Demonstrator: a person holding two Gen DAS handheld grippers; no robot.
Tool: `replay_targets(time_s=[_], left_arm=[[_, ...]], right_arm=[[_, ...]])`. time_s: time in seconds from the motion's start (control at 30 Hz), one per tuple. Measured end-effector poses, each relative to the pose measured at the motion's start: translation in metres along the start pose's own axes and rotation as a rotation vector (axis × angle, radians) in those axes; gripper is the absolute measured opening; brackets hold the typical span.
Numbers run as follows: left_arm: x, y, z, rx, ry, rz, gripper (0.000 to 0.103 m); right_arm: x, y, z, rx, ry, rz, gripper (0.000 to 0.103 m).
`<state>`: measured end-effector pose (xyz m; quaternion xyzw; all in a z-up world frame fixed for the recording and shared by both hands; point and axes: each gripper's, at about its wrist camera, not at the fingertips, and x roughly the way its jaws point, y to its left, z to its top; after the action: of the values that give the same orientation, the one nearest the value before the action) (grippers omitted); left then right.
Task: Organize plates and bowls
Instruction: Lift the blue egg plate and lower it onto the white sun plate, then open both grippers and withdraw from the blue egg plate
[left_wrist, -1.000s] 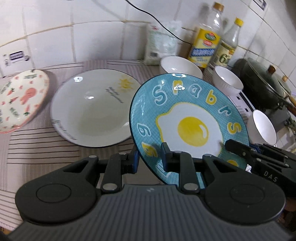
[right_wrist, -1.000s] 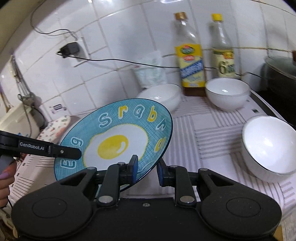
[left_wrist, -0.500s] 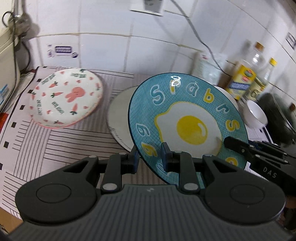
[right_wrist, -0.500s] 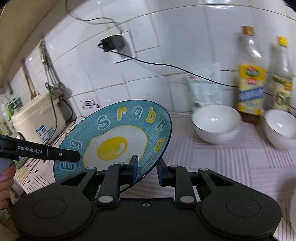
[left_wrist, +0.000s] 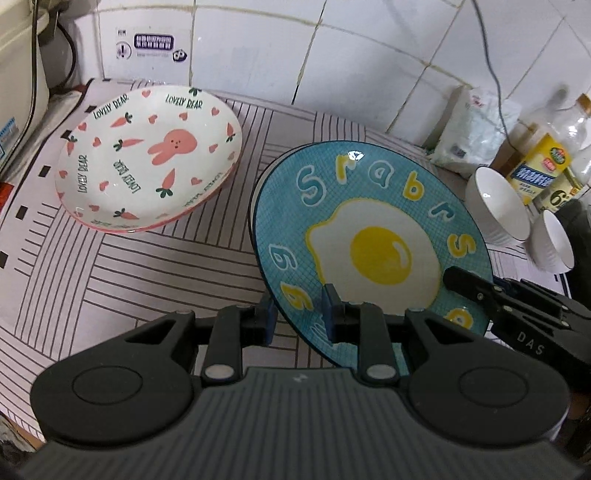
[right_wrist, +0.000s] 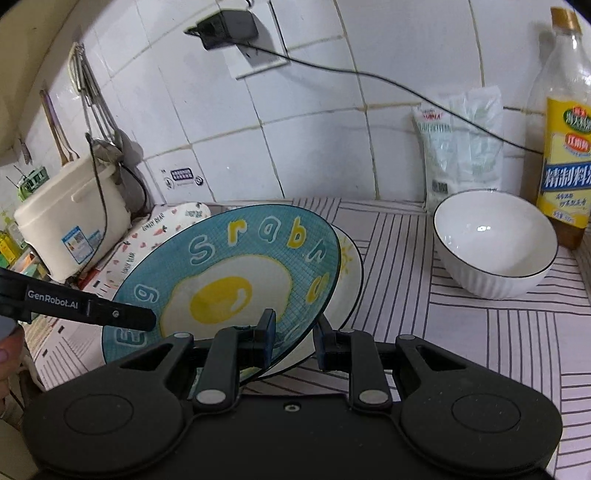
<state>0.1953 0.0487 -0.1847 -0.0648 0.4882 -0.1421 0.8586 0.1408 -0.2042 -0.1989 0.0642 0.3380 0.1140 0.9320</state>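
A blue plate with a fried-egg picture (left_wrist: 373, 236) is held tilted between both grippers; it also shows in the right wrist view (right_wrist: 229, 284). My left gripper (left_wrist: 298, 315) is shut on its near left rim. My right gripper (right_wrist: 293, 338) is shut on its right rim. The blue plate hangs just above a white plate with a sun drawing (right_wrist: 349, 266), mostly hidden under it. A pink-rimmed rabbit-and-carrot plate (left_wrist: 147, 158) lies to the left on the striped cloth. White bowls (left_wrist: 496, 206) (right_wrist: 495, 242) stand to the right.
A cream rice cooker (right_wrist: 70, 221) stands at the far left by the tiled wall. Oil bottles (right_wrist: 565, 147) (left_wrist: 543, 170) and a white bag (right_wrist: 461, 144) line the back. A cable hangs from a wall plug (right_wrist: 229, 26).
Both grippers have carried the blue plate leftward over the white sun plate, which it now covers. The rabbit plate and rice cooker have come into closer view.
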Motion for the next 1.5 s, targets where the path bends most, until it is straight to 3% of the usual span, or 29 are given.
replay_targets(time_s=[0.4,0.8,1.0,1.17,1.5], left_arm=[[0.022,0.004,0.017,-0.045,0.094,0.031,0.024],[0.030,0.009,0.026,-0.056,0.158,0.052,0.026],[0.037,0.013,0.028,-0.060,0.182,0.026,0.027],[0.035,0.002,0.032,-0.006,0.215,0.086,0.028],[0.033,-0.001,0.030,0.041,0.221,0.056,0.023]], right_arm=[[0.021,-0.002,0.006,0.001,0.043,-0.019,0.026],[0.032,0.018,0.014,-0.074,0.087,-0.105,0.030],[0.037,0.031,0.016,-0.129,0.103,-0.202,0.033],[0.044,0.051,0.018,-0.191,0.145,-0.297,0.042],[0.055,0.068,0.007,-0.268,0.122,-0.477,0.042]])
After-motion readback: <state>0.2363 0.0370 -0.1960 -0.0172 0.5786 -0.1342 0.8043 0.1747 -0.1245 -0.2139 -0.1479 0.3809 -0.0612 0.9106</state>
